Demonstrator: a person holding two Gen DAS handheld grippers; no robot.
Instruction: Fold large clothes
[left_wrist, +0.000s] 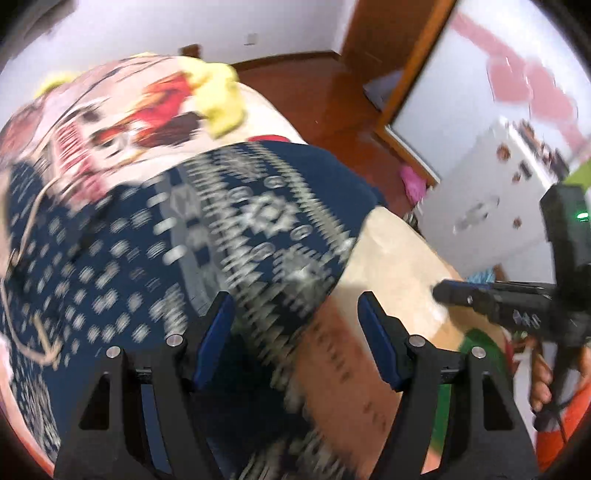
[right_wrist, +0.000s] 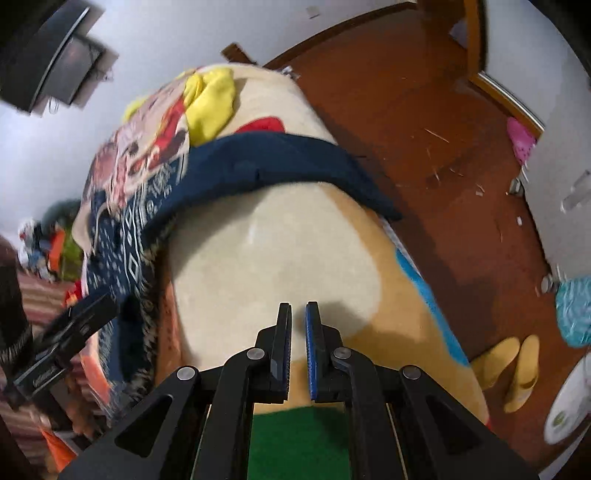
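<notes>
A navy sweater (left_wrist: 155, 236) with a white knitted pattern lies spread across the cream cartoon-print blanket (left_wrist: 399, 254) on the bed. Motion blurs it in the left wrist view. My left gripper (left_wrist: 293, 314) hovers over its near edge, jaws wide apart, and the pads do not press on the cloth. In the right wrist view the sweater's plain navy hem (right_wrist: 258, 162) runs across the blanket (right_wrist: 266, 251). My right gripper (right_wrist: 298, 314) is shut over bare blanket, nothing between its pads. Each gripper shows in the other's view: right gripper (left_wrist: 441, 291), left gripper (right_wrist: 88, 306).
A yellow garment (right_wrist: 210, 103) lies at the bed's far end. To the right of the bed is wooden floor (right_wrist: 424, 122) with yellow slippers (right_wrist: 506, 369), a pink item (right_wrist: 519, 138) and a white cabinet (left_wrist: 517, 177). A person's hand (left_wrist: 543, 376) grips the right tool.
</notes>
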